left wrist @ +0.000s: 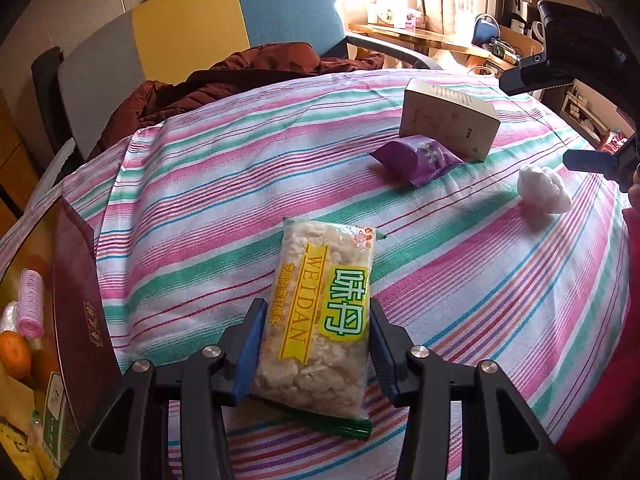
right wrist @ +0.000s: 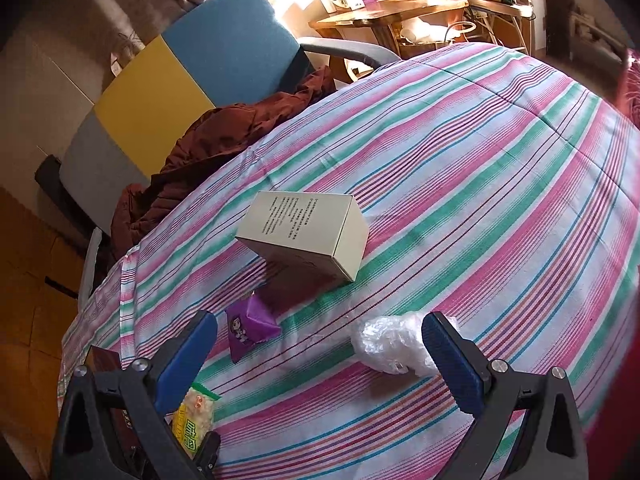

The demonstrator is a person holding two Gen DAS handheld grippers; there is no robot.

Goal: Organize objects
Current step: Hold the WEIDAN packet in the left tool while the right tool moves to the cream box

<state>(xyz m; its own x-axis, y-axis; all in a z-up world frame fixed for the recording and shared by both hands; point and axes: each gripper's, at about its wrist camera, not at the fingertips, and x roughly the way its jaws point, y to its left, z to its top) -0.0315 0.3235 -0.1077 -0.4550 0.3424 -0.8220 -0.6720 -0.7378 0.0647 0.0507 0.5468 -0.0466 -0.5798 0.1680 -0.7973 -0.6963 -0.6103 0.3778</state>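
Note:
My left gripper point(left wrist: 318, 324) is shut on a clear snack packet with a yellow and green label point(left wrist: 320, 312), holding its near half just over the striped cloth; the packet also shows in the right wrist view point(right wrist: 194, 420). My right gripper point(right wrist: 320, 344) is open and empty above the cloth. A crumpled clear plastic wad point(right wrist: 390, 344) lies just inside its right finger point(right wrist: 452, 364); it also shows in the left wrist view point(left wrist: 544, 190). A purple sachet point(left wrist: 416, 158) point(right wrist: 250, 326) lies in front of a beige carton point(left wrist: 450, 122) point(right wrist: 306, 234).
A striped cloth point(left wrist: 248, 184) covers the table. A dark red box point(left wrist: 78, 300) stands at the left edge, with oranges point(left wrist: 14, 354) and a pink roller point(left wrist: 32, 302) beyond it. A chair with a brown jacket point(left wrist: 224, 80) stands behind the table.

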